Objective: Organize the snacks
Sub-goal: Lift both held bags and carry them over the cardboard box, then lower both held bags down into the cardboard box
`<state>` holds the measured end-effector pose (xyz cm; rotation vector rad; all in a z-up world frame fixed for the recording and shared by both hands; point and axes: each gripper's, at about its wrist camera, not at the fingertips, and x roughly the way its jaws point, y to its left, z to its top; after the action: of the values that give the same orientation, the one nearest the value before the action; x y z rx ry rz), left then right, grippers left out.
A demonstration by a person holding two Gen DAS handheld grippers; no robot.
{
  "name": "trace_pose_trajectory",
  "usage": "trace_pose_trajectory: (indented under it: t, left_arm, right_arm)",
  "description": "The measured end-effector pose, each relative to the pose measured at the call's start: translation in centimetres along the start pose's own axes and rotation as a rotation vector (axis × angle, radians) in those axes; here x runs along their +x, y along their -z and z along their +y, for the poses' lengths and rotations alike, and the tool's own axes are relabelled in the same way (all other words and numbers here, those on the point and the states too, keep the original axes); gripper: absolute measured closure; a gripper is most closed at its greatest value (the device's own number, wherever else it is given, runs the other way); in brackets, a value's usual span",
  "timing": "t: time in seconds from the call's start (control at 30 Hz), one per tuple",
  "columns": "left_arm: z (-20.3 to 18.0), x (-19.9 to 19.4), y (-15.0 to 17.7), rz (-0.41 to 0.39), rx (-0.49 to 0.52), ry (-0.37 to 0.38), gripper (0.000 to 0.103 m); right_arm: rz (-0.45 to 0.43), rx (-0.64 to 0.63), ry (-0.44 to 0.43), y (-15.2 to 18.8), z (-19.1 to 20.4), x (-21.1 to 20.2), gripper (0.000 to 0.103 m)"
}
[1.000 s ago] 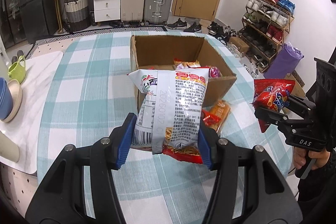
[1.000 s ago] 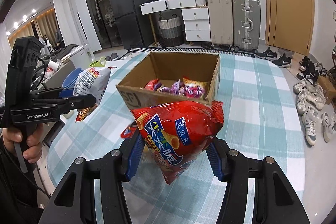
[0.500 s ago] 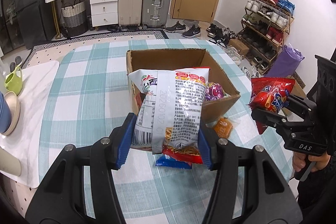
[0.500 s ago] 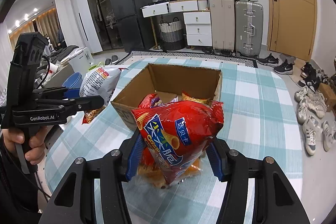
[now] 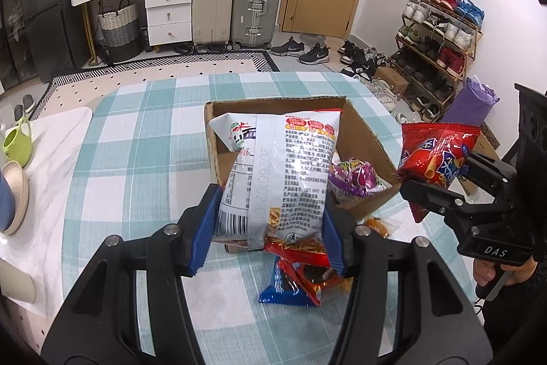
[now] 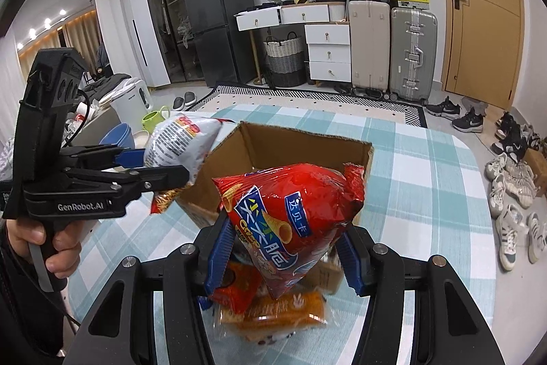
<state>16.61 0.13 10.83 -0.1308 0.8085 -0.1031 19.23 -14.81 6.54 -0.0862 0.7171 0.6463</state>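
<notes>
- Left wrist view: left gripper (image 5: 270, 228) is clamping the white-and-silver crinkly noodle-snack bag (image 5: 280, 173), hanging just before the open brown cardboard box (image 5: 371, 139).
- Right gripper (image 6: 287, 257) is pinching the shiny red cone-snack bag (image 6: 290, 211) near the box's front.
- Risk: puffy bags slipping out, or snagging the rim and tipping the box.

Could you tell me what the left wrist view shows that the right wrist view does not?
Only the left wrist view shows the purple snack bag inside the box and the shoe rack. Only the right wrist view shows the fridge and the orange packet on the table. Both show the cardboard box, the white bag in the left gripper's jaws and the red bag in the right's.
</notes>
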Motion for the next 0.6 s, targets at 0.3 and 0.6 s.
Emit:
trace_pose_trajectory:
  t: [0.3, 0.6]
  left_arm:
    - [0.0, 3.0, -2.6, 0.011, 0.012, -0.005, 0.051]
    - [-0.3, 5.5, -3.7, 0.028, 0.037, -0.021, 0.051]
  right_arm:
    - [0.001, -0.001, -0.006, -1.7, -0.4, 1.6, 0.047]
    - [0.008, -0.003, -0.012, -2.5, -0.6, 2.8, 0.047]
